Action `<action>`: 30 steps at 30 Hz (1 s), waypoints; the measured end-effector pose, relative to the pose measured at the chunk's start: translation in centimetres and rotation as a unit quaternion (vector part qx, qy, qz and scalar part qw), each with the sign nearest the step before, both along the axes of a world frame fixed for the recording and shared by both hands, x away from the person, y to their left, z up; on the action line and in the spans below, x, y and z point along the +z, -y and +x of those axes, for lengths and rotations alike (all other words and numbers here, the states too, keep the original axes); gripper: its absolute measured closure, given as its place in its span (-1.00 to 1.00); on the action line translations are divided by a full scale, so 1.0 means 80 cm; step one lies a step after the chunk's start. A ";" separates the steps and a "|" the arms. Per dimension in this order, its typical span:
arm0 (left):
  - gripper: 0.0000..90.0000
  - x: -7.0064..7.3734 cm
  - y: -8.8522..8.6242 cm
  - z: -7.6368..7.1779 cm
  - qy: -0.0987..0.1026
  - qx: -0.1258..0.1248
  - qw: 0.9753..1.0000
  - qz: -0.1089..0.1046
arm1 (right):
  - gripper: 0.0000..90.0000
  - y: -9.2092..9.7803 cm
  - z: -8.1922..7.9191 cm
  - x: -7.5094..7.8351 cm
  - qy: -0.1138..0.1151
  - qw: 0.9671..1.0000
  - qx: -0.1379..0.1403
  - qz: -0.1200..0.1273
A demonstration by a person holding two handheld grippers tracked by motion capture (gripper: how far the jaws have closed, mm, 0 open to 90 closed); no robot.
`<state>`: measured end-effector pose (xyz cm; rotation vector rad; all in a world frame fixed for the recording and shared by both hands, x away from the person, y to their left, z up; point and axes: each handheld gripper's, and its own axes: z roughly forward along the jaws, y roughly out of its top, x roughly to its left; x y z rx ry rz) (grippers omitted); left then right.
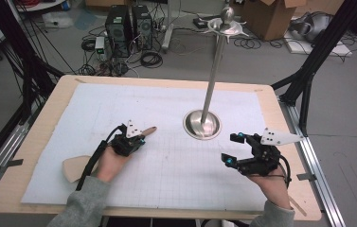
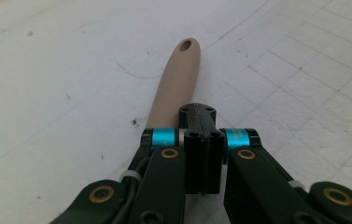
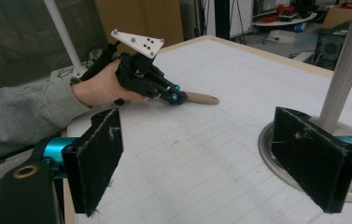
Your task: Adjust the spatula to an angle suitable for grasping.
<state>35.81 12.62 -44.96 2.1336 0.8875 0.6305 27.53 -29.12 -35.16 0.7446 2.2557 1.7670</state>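
Left tool [image 1: 136, 141]: jaws closed on the handle of the wooden spatula [image 2: 176, 79], which lies flat on the table [image 1: 34, 142], blade toward the person. Right tool [image 1: 233, 149]: jaws wide, empty, near the stand's [image 1: 214, 71] base.

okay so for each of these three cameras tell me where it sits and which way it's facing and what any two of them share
High view: above the person's side, looking forward and down on the table; both forearms, left gripper and right gripper show.
Left gripper view: on the left gripper, looking along shut jaws over the wooden spatula.
Right gripper view: on the right gripper, open jaws facing the left hand and metal stand.
Shared: the spatula handle appears in all three.
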 end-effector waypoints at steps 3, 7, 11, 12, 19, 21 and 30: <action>0.99 -0.001 -0.002 0.002 0.001 0.004 1.000 -0.004 | -0.63 0.000 -0.001 0.002 0.005 1.000 0.000 0.001; 0.99 -0.002 -0.004 0.006 0.004 0.013 1.000 -0.010 | -0.63 -0.003 -0.005 0.006 0.007 1.000 0.004 0.002; 0.99 -0.003 -0.004 0.008 0.012 0.022 1.000 -0.004 | -0.63 -0.006 -0.003 0.005 0.003 1.000 0.007 -0.002; 0.99 -0.003 -0.004 0.009 0.013 0.032 0.999 -0.003 | -0.63 -0.006 -0.003 0.005 0.003 1.000 0.007 -0.004; 0.99 -0.003 -0.008 0.014 0.010 0.053 0.999 -0.007 | -0.63 -0.006 -0.002 0.004 0.002 1.000 0.008 -0.005; 0.99 -0.003 -0.009 0.016 0.008 0.054 0.998 -0.010 | -0.63 -0.005 -0.002 0.003 0.002 1.000 0.005 -0.003; 0.99 0.005 -0.011 0.008 -0.005 0.046 0.999 -0.024 | -0.63 -0.006 -0.001 0.002 -0.002 1.000 0.005 -0.004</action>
